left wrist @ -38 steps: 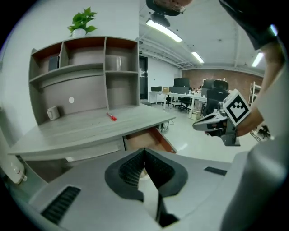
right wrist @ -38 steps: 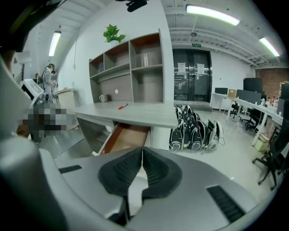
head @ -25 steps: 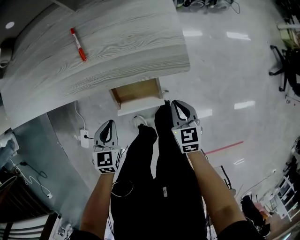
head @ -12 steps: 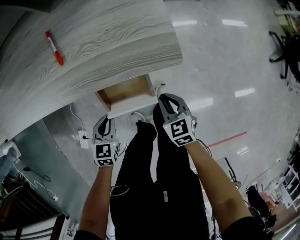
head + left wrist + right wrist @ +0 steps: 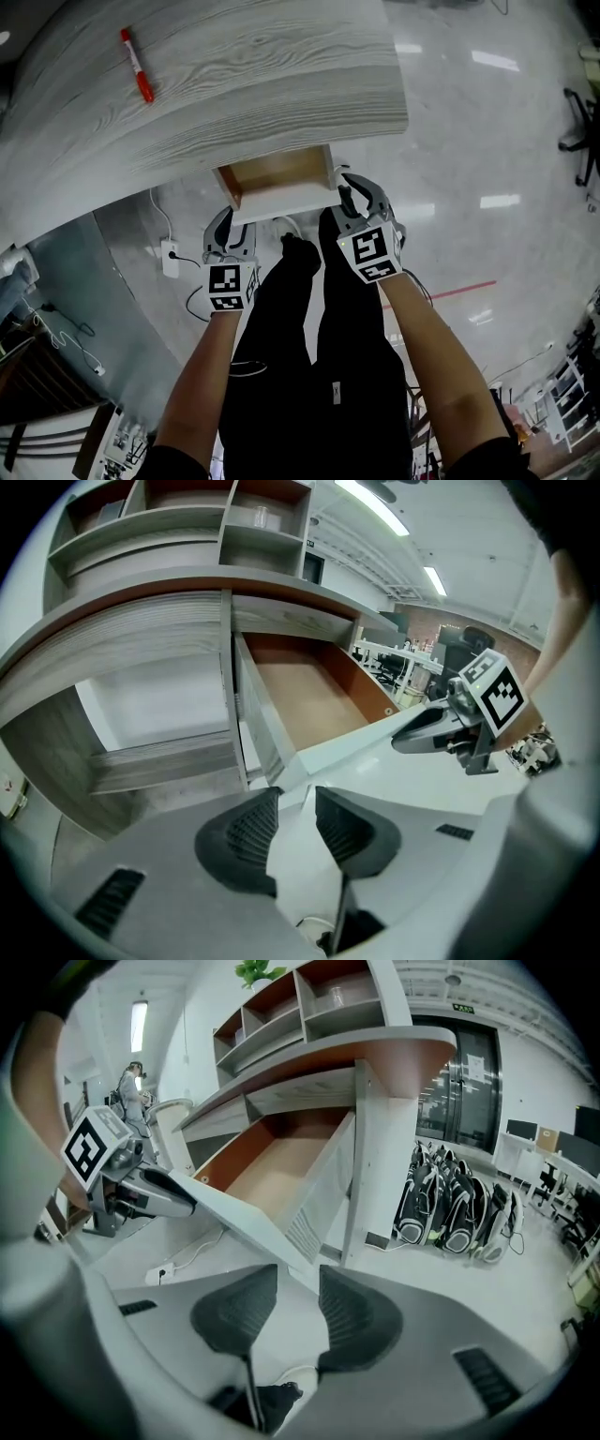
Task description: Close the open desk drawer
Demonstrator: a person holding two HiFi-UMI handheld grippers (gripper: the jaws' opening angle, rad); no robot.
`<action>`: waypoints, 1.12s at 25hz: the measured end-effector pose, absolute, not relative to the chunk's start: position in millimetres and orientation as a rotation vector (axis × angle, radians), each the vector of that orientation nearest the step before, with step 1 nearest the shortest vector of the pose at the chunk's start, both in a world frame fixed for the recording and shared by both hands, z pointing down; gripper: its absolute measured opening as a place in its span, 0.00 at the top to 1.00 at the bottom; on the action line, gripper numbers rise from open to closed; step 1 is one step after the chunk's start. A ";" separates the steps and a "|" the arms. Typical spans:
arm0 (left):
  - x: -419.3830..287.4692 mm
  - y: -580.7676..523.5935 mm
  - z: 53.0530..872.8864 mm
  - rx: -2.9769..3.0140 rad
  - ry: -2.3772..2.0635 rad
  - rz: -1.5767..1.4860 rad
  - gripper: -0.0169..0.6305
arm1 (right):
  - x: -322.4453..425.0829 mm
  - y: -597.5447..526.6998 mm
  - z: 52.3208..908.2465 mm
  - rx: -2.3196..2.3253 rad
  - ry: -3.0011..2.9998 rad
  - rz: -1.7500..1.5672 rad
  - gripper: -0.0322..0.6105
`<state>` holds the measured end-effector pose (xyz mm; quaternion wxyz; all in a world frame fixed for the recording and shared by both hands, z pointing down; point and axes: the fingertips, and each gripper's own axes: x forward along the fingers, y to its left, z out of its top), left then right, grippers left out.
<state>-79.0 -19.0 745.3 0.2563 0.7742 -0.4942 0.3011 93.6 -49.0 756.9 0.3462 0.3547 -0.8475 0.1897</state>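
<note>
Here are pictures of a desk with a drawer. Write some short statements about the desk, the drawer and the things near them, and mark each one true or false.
1. The brown-lined wooden drawer under the grey wood-grain desk top is pulled out. True.
2. A red marker pen lies inside the drawer. False: it lies on the desk top.
3. The drawer has a white front panel. True.
4. A white power strip lies on the desk top. False: it lies down on the floor, with its cable.

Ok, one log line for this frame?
drawer: open | left gripper: jaws opening, drawer front's left corner at gap, unclamped | right gripper: jaws opening, right corner at gap, unclamped | closing: not done
</note>
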 end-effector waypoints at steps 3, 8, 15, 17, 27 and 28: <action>-78.1 -19.7 748.9 2.099 -1.341 0.822 0.78 | 89.9 -46.5 764.1 0.904 -2.191 0.495 0.73; -81.1 -22.2 751.9 2.073 -1.351 0.818 0.78 | 78.3 -49.5 770.7 0.911 -2.189 0.490 0.72; -79.0 -24.0 757.4 1.993 -1.410 0.779 0.77 | 77.8 -55.5 775.6 0.981 -2.152 0.577 0.71; -79.4 -26.3 758.8 1.961 -1.434 0.759 0.77 | 75.7 -56.6 774.5 0.984 -2.164 0.585 0.71; -78.4 -27.1 756.5 1.917 -1.471 0.752 0.76 | 76.3 -56.1 770.8 1.028 -2.155 0.639 0.71; -78.4 -26.4 754.9 1.918 -1.473 0.752 0.76 | 76.6 -55.1 769.2 1.035 -2.152 0.646 0.71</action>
